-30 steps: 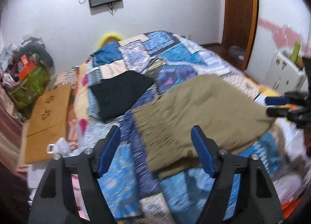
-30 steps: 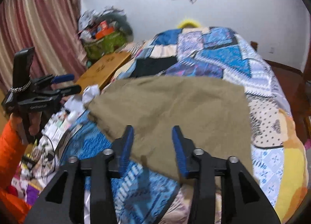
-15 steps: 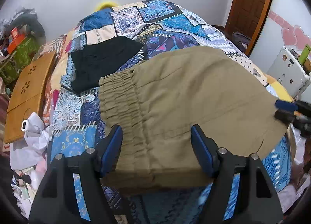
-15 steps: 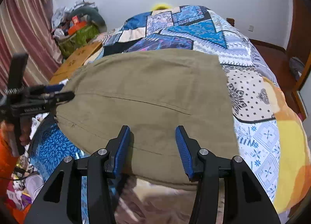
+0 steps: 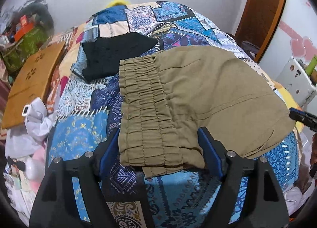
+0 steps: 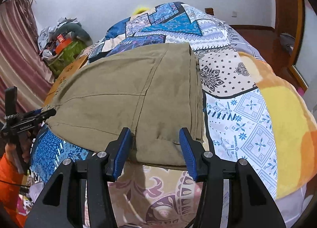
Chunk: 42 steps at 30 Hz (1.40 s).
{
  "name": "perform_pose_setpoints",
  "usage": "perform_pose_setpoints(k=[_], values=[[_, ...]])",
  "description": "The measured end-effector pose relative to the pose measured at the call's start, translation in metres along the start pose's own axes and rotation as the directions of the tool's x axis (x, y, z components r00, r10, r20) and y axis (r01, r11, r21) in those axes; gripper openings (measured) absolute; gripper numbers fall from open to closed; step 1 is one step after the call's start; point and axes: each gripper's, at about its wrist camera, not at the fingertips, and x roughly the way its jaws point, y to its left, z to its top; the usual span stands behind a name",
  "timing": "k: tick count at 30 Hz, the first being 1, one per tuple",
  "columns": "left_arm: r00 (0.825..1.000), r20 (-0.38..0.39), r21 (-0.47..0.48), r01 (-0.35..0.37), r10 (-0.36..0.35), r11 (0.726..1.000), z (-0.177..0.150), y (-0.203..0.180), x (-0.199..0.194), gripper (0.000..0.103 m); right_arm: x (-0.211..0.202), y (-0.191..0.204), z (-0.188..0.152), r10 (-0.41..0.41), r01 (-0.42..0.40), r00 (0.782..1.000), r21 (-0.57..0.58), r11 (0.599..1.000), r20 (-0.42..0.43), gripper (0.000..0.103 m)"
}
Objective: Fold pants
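On the patchwork bed cover (image 5: 83,139), near the edge closest to the person, the olive pants (image 5: 198,93) lie folded into a broad pad, the gathered elastic waistband (image 5: 142,109) at one end and the stacked hem edges (image 6: 196,93) at the other. A black garment (image 5: 116,53) lies just beyond the waistband, touching or nearly touching it.

The risk, as I judge it, is in the next pick-up. The pad is several layers thick, and a bite that catches only the top layer would peel it open and undo the fold. At the waistband corner a lower flap (image 5: 162,168) already pokes out past the layers above it, so that end looks likeliest to slip or come up crooked. If the two ends are lifted unevenly, the seam lines would skew. Dragging the waistband end outward could also snag the black garment.

Around the waistband end, the left tool (image 5: 158,152) stands wide open, its blue pads either side of the cloth, clamping nothing. At the hem end, the right tool (image 6: 154,148) is likewise released, spread across the near corner of the pants, with no cloth pinched between its pads.
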Motion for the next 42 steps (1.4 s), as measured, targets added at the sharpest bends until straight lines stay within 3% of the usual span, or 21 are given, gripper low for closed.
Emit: perform_pose_setpoints(k=[5, 11, 19, 25, 30, 35, 40, 41, 42], values=[[1.000, -0.022, 0.025, 0.015, -0.015, 1.000, 0.018, 0.000, -0.011, 0.079, -0.002, 0.000, 0.019, 0.000, -0.002, 0.998, -0.028, 1.000, -0.059, 0.048], [0.998, 0.034, 0.020, -0.047, 0.046, 0.999, 0.054, 0.016, -0.022, 0.079, -0.016, -0.002, 0.055, -0.014, 0.015, 1.000, -0.083, 0.996, 0.012, 0.049], [0.997, 0.009, -0.091, -0.073, 0.074, 0.993, 0.104, 0.050, 0.013, 0.079, 0.005, -0.012, 0.112, -0.018, 0.027, 0.997, -0.104, 0.994, 0.080, 0.053], [0.996, -0.088, -0.134, -0.039, 0.027, 0.990, 0.124, 0.060, 0.058, 0.079, 0.056, -0.030, 0.154, -0.031, 0.036, 0.999, -0.116, 0.993, 0.043, 0.055], [0.984, -0.172, -0.148, 0.018, -0.043, 0.989, 0.118, 0.059, 0.088, 0.079, 0.110, -0.050, 0.178, -0.050, 0.047, 0.998, -0.106, 0.993, -0.026, 0.055], [0.984, -0.172, -0.163, 0.026, -0.055, 0.986, 0.112, 0.062, 0.097, 0.090, 0.162, -0.067, 0.194, -0.073, 0.064, 0.993, -0.091, 0.994, -0.091, 0.054], [0.981, -0.163, -0.203, 0.072, -0.107, 0.977, 0.109, 0.070, 0.101, 0.091, 0.202, -0.082, 0.204, -0.053, 0.048, 0.987, -0.039, 0.998, -0.151, 0.054], [0.982, -0.158, -0.193, 0.072, -0.103, 0.979, 0.108, 0.069, 0.102, 0.091, 0.206, -0.084, 0.205, -0.036, 0.033, 0.987, -0.024, 0.999, -0.156, 0.051], [0.984, -0.151, -0.177, 0.065, -0.092, 0.982, 0.107, 0.067, 0.102, 0.089, 0.210, -0.086, 0.206, -0.010, 0.008, 0.985, -0.010, 1.000, -0.173, 0.040]])
